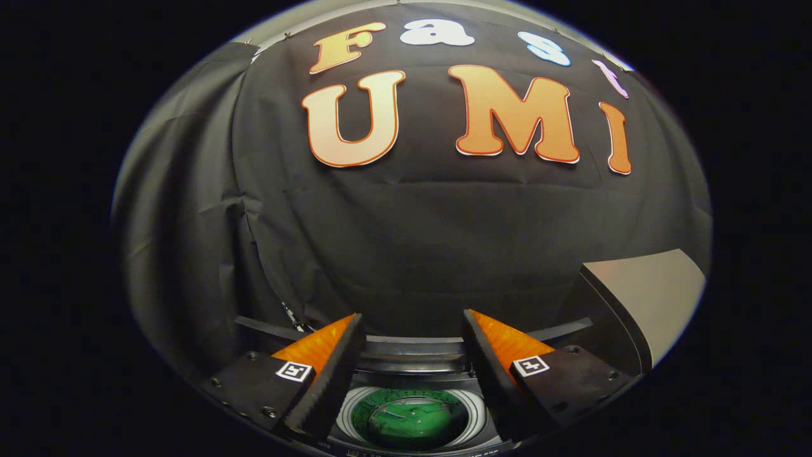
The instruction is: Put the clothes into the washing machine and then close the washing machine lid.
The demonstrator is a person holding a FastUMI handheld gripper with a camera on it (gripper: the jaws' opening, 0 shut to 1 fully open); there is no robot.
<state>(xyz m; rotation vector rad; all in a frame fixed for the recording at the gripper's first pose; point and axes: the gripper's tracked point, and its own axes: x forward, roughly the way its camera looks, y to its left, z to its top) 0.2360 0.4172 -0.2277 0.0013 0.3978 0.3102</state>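
Note:
My gripper (412,333) is open, its two orange fingers with black pads (336,368) spread wide and nothing between them. Below and between the fingers sits the washing machine (412,362), seen from above with its round drum opening uncovered. A green garment (409,420) lies inside the drum. The machine's lid (641,304) stands raised to the right of the right finger, its pale inner face turned toward me.
The black booth wall hangs close behind the machine and curves round to the left. The raised lid's dark edge (612,317) stands just right of the right finger.

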